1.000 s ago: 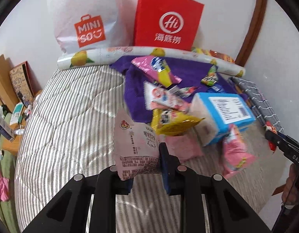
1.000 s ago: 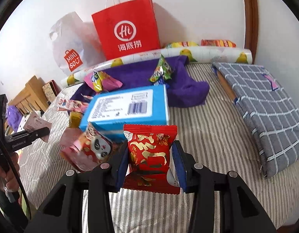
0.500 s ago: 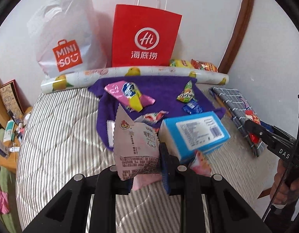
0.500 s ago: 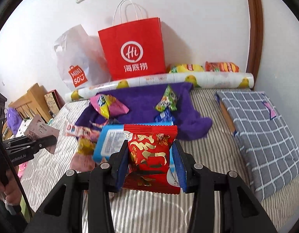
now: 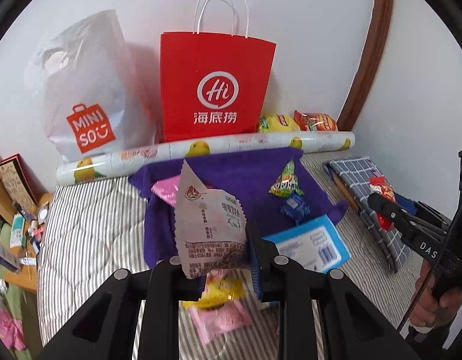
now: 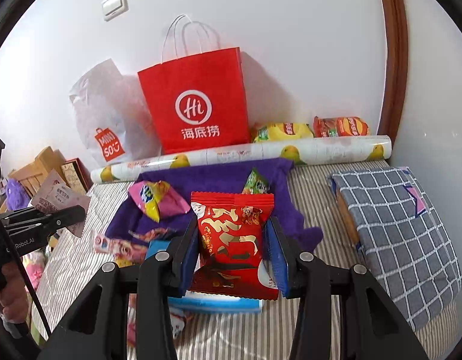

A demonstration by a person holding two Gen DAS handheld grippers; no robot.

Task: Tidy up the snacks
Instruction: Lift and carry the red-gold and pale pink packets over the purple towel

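My left gripper (image 5: 223,258) is shut on a pale pink-white snack packet (image 5: 211,219), held up above the striped bed. My right gripper (image 6: 235,250) is shut on a red snack packet (image 6: 233,240) with gold characters. Each gripper also shows in the other view: the right gripper (image 5: 383,207) at the right edge, the left gripper (image 6: 78,211) at the left edge. A red paper bag (image 5: 213,87) and a white plastic bag (image 5: 87,96) stand against the wall. Loose snacks lie on a purple cloth (image 5: 248,177): a green packet (image 5: 286,183), a pink-yellow packet (image 6: 156,199), a blue box (image 5: 311,246).
A rolled fruit-print sheet (image 5: 201,150) lies along the wall with two chip bags (image 6: 308,129) behind it. A grey checked cushion (image 6: 398,228) lies at the right. A cluttered wooden shelf (image 5: 12,210) stands left of the bed. A hand (image 5: 434,303) holds the right gripper.
Both grippers have risen and pulled back with their packets still held. The bags on the wall now sit lower and fuller in view, and the blue box has dropped beneath the fingers.
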